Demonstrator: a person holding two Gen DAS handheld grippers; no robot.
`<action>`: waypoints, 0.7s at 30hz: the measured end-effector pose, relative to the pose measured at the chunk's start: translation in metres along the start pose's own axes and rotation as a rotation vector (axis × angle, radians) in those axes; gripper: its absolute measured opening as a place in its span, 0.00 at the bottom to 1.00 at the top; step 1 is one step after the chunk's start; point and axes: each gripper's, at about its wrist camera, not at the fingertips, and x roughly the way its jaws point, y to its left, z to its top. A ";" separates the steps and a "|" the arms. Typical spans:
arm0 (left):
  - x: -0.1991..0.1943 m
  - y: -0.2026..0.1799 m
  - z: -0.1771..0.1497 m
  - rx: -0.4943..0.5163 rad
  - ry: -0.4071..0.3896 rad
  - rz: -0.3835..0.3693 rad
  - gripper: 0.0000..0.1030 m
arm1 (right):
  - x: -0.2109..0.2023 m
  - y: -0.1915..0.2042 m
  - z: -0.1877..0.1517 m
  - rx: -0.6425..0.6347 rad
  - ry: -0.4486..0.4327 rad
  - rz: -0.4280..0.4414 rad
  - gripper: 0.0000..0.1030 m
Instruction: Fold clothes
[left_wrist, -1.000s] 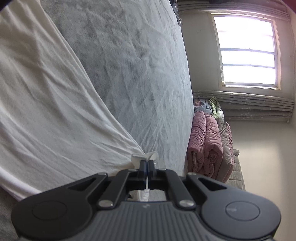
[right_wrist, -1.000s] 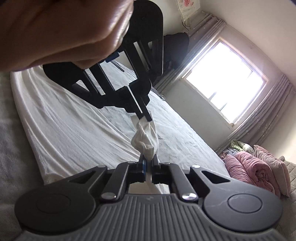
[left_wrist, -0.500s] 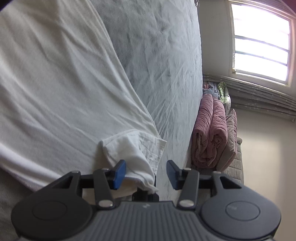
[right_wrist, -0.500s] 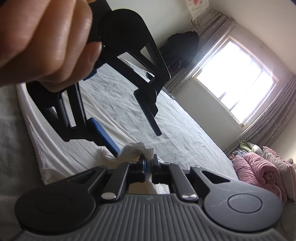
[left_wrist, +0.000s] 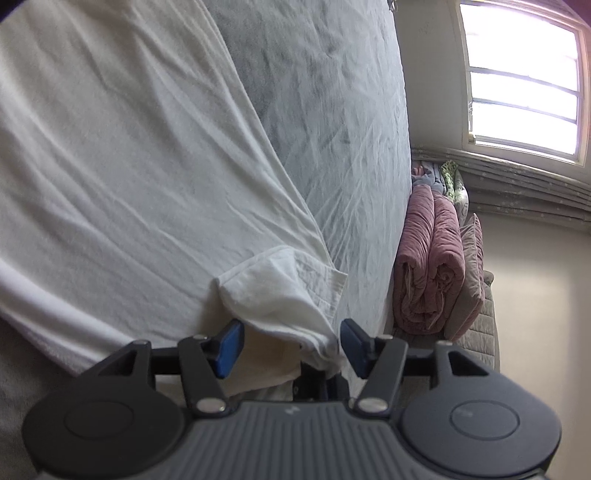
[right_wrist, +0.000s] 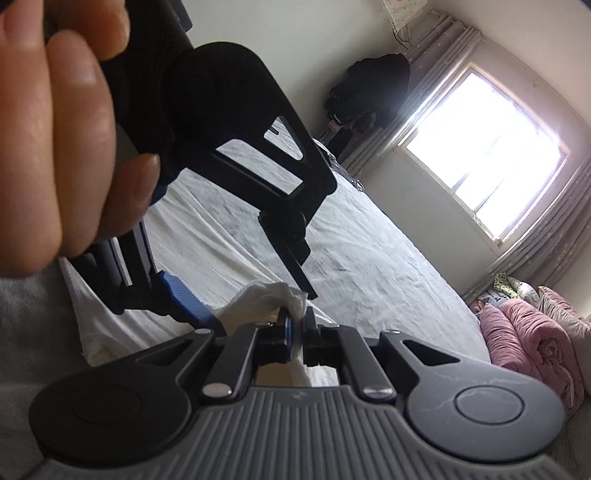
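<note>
- One white garment (left_wrist: 140, 177), spread flat across the grey bed sheet (left_wrist: 332, 110), its bunched corner (left_wrist: 288, 291) lifted at the near edge.
- Two grippers: left gripper (left_wrist: 291, 343) has jaws opening, corner loose between the blue pads, not pinched.
- Right gripper (right_wrist: 297, 325) is clamped tight on that same corner.
- One hand (right_wrist: 55, 140) is holding the left gripper.
- One pink quilt (left_wrist: 428, 262) rolled up beside the bed, one window (left_wrist: 521, 77).
</note>
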 end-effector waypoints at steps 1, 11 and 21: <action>0.001 0.000 0.001 -0.002 -0.010 -0.004 0.56 | 0.000 -0.001 0.000 0.007 -0.003 0.006 0.05; -0.002 0.000 0.007 0.004 -0.058 -0.013 0.23 | -0.006 -0.001 0.000 -0.005 -0.058 0.026 0.05; -0.019 -0.013 0.020 0.089 -0.121 0.027 0.03 | -0.004 0.007 -0.005 -0.089 -0.077 0.032 0.05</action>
